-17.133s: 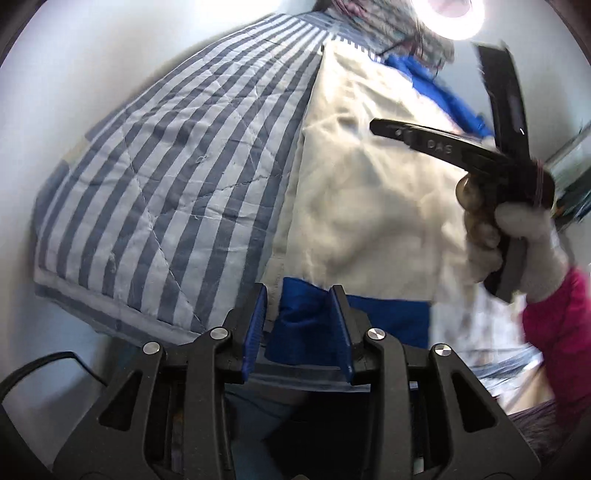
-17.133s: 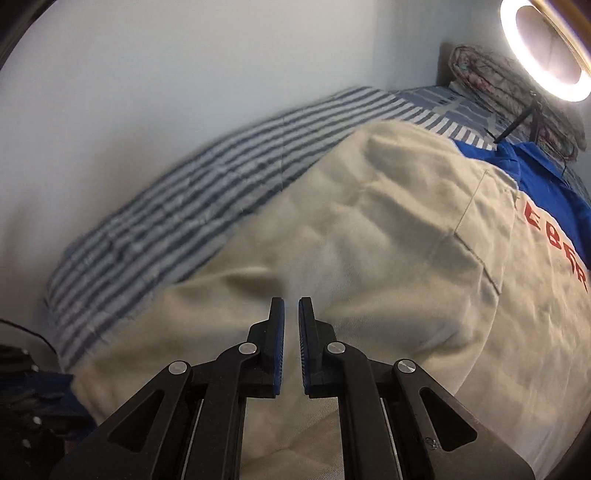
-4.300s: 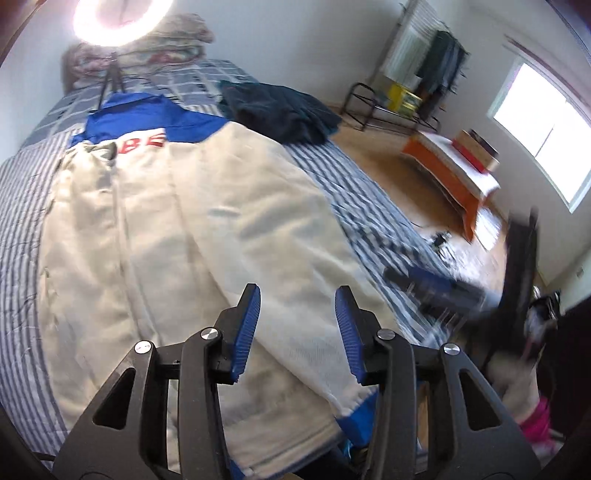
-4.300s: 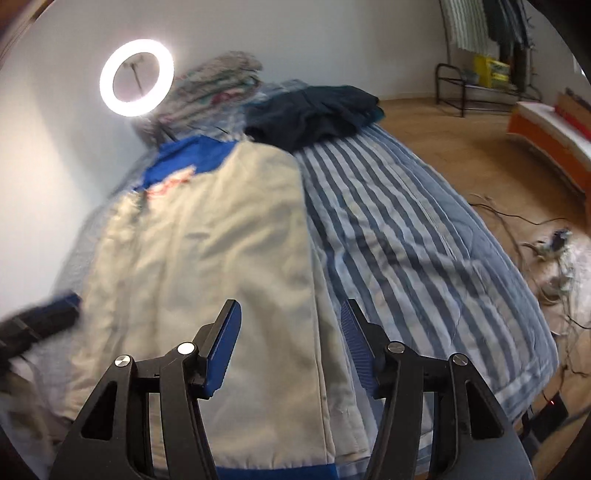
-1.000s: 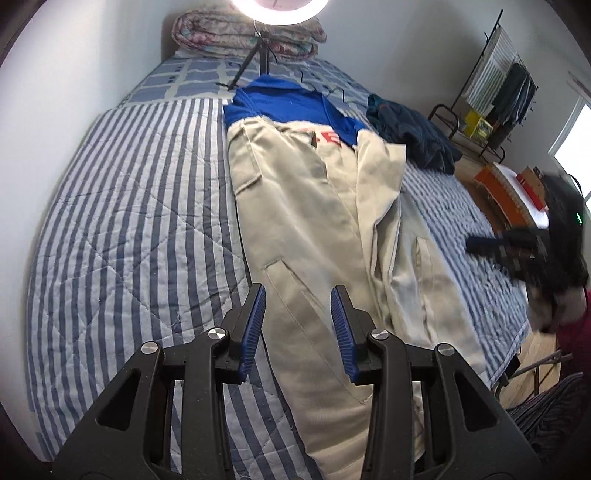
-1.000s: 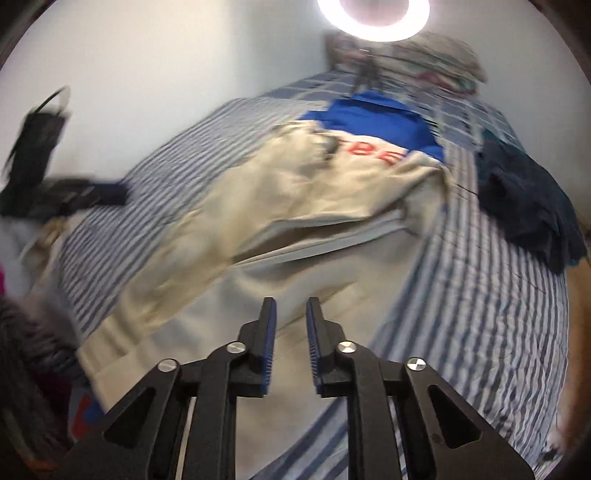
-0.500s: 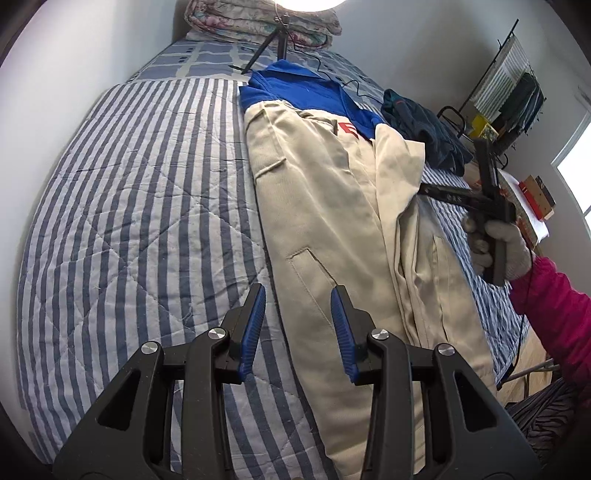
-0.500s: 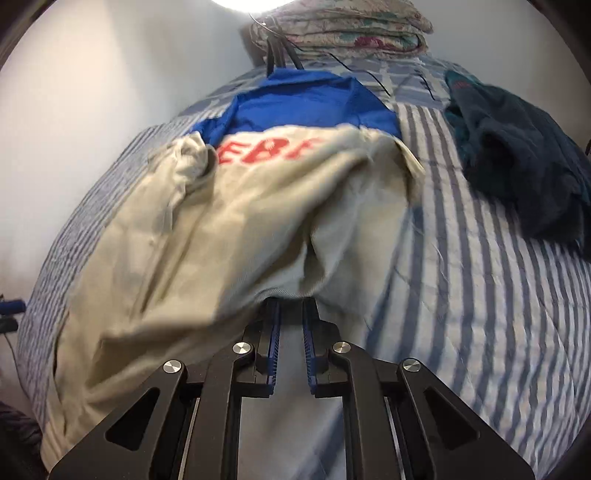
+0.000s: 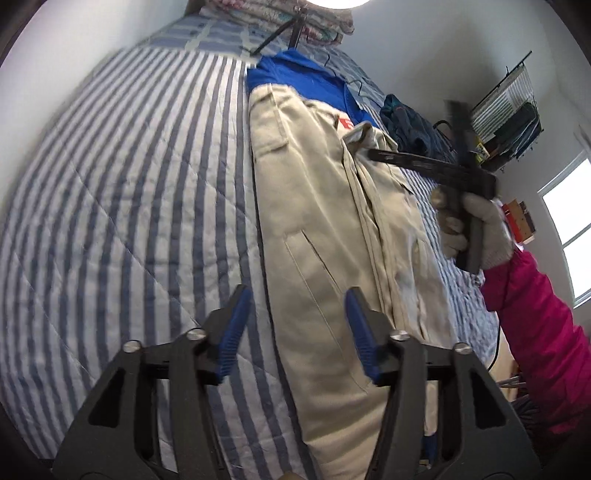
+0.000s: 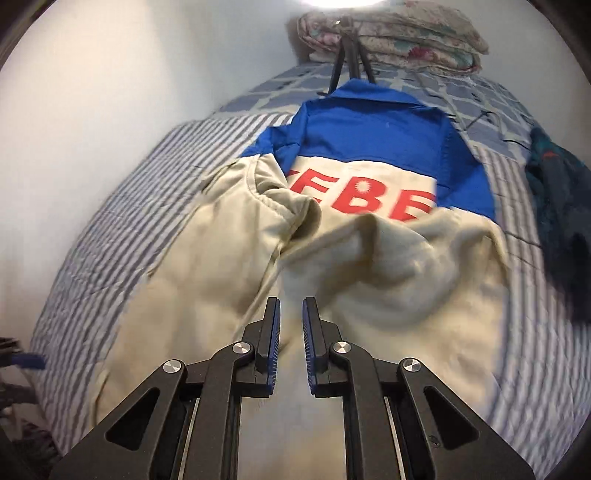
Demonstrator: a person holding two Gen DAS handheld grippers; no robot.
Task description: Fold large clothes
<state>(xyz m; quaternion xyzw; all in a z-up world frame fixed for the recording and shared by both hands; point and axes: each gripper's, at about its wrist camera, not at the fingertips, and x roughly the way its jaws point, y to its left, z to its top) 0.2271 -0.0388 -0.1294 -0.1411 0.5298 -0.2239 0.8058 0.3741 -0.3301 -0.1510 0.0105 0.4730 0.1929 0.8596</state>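
A large beige jacket (image 9: 325, 229) with a blue yoke and red letters lies lengthwise on a striped bed (image 9: 129, 192). Its sides are folded in over the middle. My left gripper (image 9: 297, 328) is open and empty above the jacket's lower left edge. My right gripper (image 10: 290, 345) hovers over the folded beige cloth (image 10: 388, 280), its jaws a narrow gap apart with nothing between them. The right gripper also shows in the left wrist view (image 9: 373, 153), held by a gloved hand over the jacket's right side.
A dark teal garment (image 10: 554, 206) lies on the bed's right side. Folded quilts (image 10: 391, 33) and a ring-light tripod (image 10: 347, 62) stand at the bed's head. A clothes rack (image 9: 506, 122) stands by the far wall.
My right gripper has moved forward over the jacket and let go of the folded-over beige side. My left gripper has opened wider and come lower toward the jacket's edge.
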